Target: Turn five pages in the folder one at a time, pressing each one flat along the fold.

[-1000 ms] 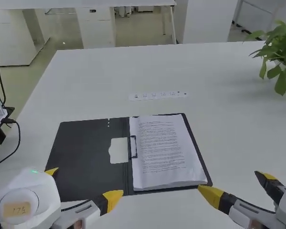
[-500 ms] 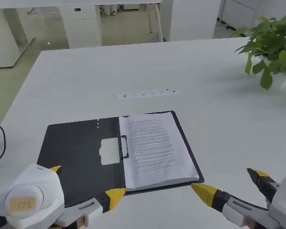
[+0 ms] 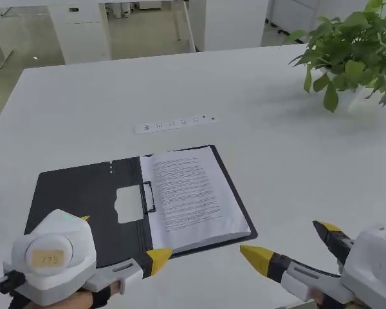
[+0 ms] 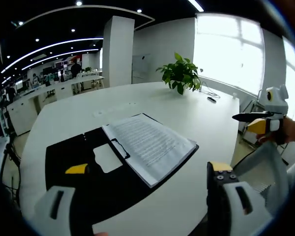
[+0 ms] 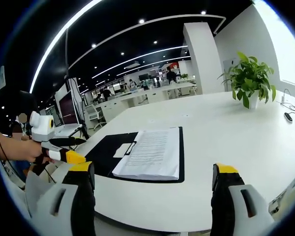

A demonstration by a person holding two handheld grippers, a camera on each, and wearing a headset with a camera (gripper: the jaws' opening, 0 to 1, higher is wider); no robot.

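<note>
A black folder lies open on the white table, with a stack of printed pages clipped to its right half. My left gripper hovers open over the folder's near left corner, holding nothing. Off the folder's near right corner my right gripper is also open and holds nothing. In the left gripper view the pages lie flat ahead of the open jaws, and the right gripper shows at the right. From the right gripper view the folder and pages lie ahead, with the left gripper at the left.
A white power strip lies on the table just beyond the folder. A potted green plant stands at the far right. A small dark item rests on the table near the plant. The table's near edge runs under both grippers.
The head camera has swung right, so the folder sits further left in the picture. Both grippers stay open near the front edge. The pages have not moved.
</note>
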